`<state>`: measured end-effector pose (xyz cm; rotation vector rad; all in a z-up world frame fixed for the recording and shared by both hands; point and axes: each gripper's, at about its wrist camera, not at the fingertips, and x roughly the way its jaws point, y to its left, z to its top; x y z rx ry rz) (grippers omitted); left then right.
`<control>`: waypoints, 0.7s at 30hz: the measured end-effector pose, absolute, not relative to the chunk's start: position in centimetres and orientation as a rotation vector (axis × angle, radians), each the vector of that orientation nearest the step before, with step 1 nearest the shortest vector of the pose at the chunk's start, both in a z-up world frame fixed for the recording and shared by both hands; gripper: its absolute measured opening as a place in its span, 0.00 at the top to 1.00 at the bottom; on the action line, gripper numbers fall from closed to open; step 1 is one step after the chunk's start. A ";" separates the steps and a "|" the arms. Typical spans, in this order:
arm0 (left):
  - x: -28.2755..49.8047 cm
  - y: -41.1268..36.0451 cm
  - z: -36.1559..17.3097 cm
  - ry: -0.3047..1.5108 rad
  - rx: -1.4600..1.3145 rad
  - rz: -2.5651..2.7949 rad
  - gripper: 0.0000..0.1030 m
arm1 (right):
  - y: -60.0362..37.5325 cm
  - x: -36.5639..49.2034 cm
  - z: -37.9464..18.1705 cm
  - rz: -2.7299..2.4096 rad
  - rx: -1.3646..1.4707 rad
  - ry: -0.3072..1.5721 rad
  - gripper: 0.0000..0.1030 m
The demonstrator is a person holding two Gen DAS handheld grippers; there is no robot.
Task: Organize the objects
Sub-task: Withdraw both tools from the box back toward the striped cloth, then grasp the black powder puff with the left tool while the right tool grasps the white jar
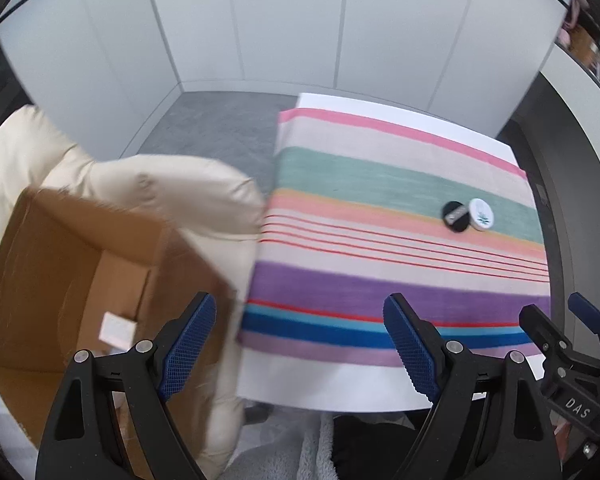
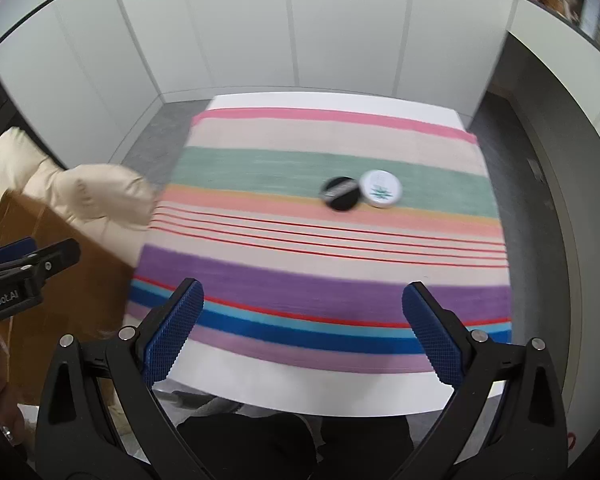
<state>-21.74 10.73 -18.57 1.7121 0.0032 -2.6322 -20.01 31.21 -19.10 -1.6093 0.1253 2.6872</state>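
Two tins (image 2: 360, 192) well ahead of gaping right gripper (image 2: 300, 332).

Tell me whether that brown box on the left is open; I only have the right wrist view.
Observer: Yes. The left wrist view looks down into the box; its top is open.
Operator: Anything in it?
Observer: One small white thing shows on its floor, too blurred to identify.
Operator: Is the left tool holding anything?
Observer: No. The left tool is open, with nothing between its fingers.
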 end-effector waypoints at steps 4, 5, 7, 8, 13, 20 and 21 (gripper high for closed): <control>-22.1 14.4 -19.6 -0.075 1.725 -2.676 0.15 | 35.4 -19.8 -20.1 2.640 -1.594 0.166 0.02; -22.2 15.2 -19.9 -0.100 1.725 -2.684 0.15 | 35.9 -19.9 -20.3 2.634 -1.592 0.172 0.02; -22.6 17.1 -20.9 -0.163 1.734 -2.699 0.15 | 37.7 -19.9 -21.1 2.616 -1.583 0.168 0.02; -22.8 17.8 -21.3 -0.185 1.740 -2.704 0.15 | 38.3 -20.0 -21.4 2.610 -1.582 0.164 0.02; -24.9 20.7 -24.0 -0.182 1.792 -2.701 0.15 | 41.7 -21.8 -24.4 2.576 -1.592 0.182 0.02; -29.4 23.0 -28.0 -0.134 1.781 -2.680 0.15 | 42.7 -26.4 -28.6 2.616 -1.581 0.121 0.02; -29.9 23.2 -28.7 -0.130 1.794 -2.670 0.15 | 42.6 -27.1 -29.1 2.629 -1.579 0.116 0.02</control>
